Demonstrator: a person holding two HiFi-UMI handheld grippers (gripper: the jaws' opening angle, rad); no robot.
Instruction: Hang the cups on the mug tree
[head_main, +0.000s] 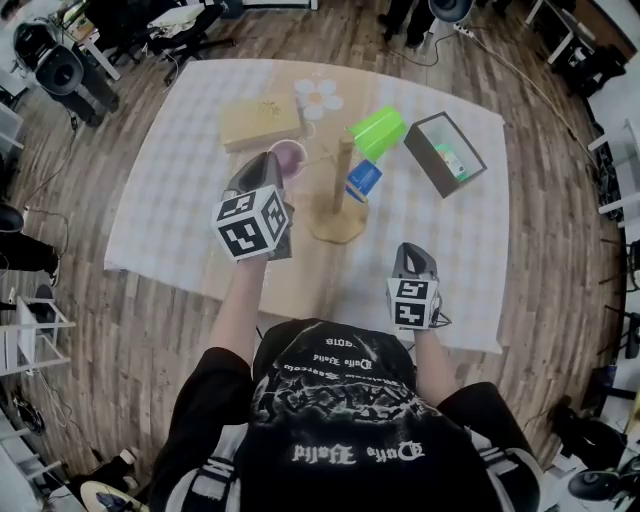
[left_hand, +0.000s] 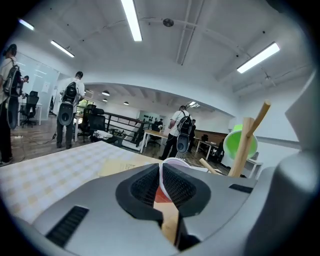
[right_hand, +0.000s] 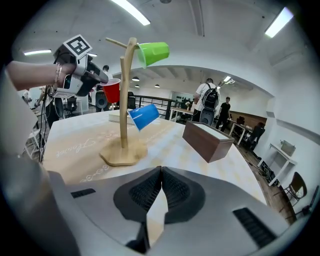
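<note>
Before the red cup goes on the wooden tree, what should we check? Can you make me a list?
1. The red plastic cup is held: ok, the left gripper pinches its rim.
2. The wooden mug tree has a free peg: ok, the top left peg is bare.
3. The cup's mouth faces that peg: not ok, it faces up.
4. The green plastic cup and the blue plastic cup sit on their pegs: ok.
5. The tree's round base stands flat: ok.
6. The right gripper is out of the way: ok, shut, empty, apart from the tree.
</note>
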